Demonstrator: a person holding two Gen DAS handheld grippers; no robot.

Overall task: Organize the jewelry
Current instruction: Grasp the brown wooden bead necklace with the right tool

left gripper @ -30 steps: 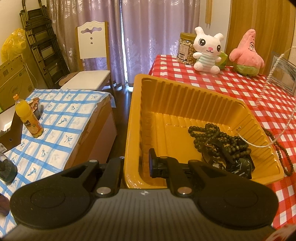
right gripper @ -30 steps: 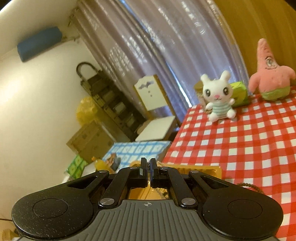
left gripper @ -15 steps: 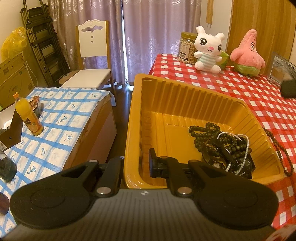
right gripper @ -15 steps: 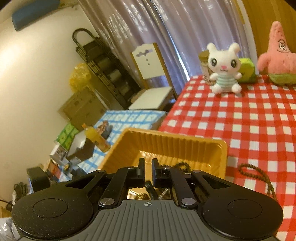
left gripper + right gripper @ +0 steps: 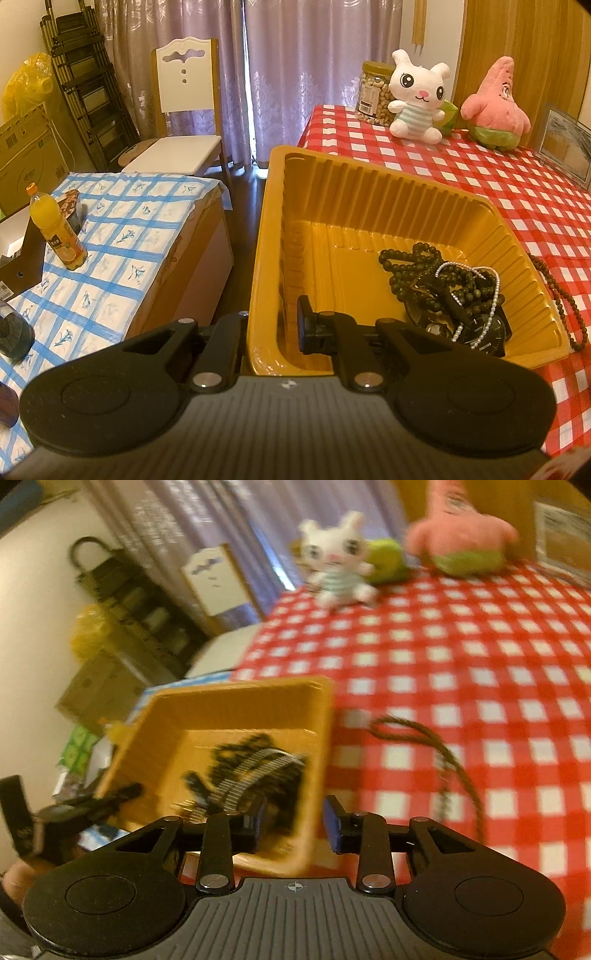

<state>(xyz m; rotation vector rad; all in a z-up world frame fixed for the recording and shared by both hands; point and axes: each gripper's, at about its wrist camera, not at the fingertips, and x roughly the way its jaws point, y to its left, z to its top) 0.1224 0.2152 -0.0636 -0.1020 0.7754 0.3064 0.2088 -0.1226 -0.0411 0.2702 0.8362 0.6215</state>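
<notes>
I hold the near-left rim of the yellow plastic tray (image 5: 354, 206) with the left gripper (image 5: 273, 328): its jaws are clenched on the thin wall, one finger outside and one inside. The tray looks light and flexible, so I judge this rim pinch steadies it but would let it bend if lifted.

Inside, toward 4 o'clock on the tray floor, lies a tangle: a dark bead necklace (image 5: 410, 258), a white pearl strand (image 5: 491, 291) draped over it, and black wristwatches (image 5: 484, 332).

The right gripper (image 5: 293, 821) has just been opening; its jaws stand apart with nothing between them, straddling the tray's near corner in its blurred view.

Outside the tray, at 3 o'clock on the red checked tablecloth (image 5: 480, 672), lies a brown bead string (image 5: 439, 746), limp and chain-like. I judge it light, soft and prone to slither; a pinch across both strands where the loop narrows should carry it whole.
</notes>
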